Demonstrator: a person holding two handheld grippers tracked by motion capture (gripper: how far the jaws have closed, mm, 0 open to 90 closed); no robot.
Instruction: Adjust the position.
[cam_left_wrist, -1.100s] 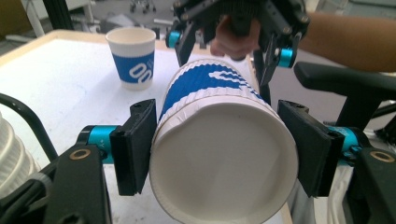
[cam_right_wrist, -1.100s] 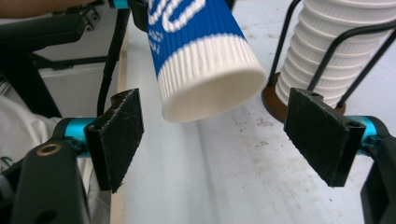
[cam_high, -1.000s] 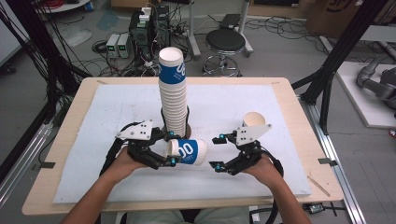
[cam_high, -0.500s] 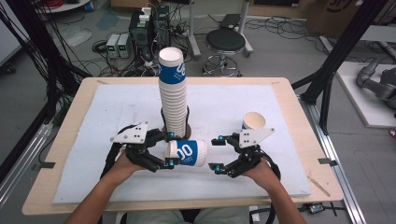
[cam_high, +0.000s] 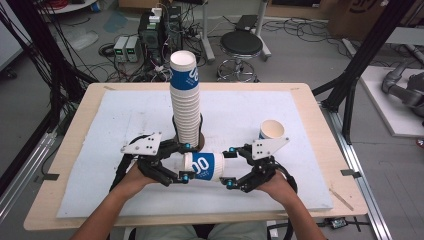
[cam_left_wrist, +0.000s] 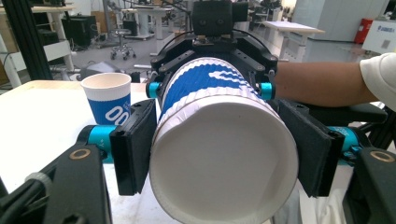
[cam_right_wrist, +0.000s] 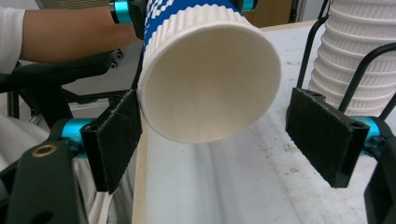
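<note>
1 empty cup (cam_high: 202, 166) lies sideways; another empty cup (cam_high: 271, 131) stands upright.

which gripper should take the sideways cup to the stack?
Left: the left gripper clamps the sideways cup, and the cup stack stands close behind it. The right gripper has its jaws open around the rim, not gripping.

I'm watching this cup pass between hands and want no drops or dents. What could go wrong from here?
1. The right gripper has its jaws open around the held cup, with one pad clear of the rim. If the left gripper lets go first, the cup would likely fall.
2. The cup looks like thin paper, so a hard squeeze could dent it.
3. The tall stack stands just behind both grippers, and a careless lift might knock it.
</note>
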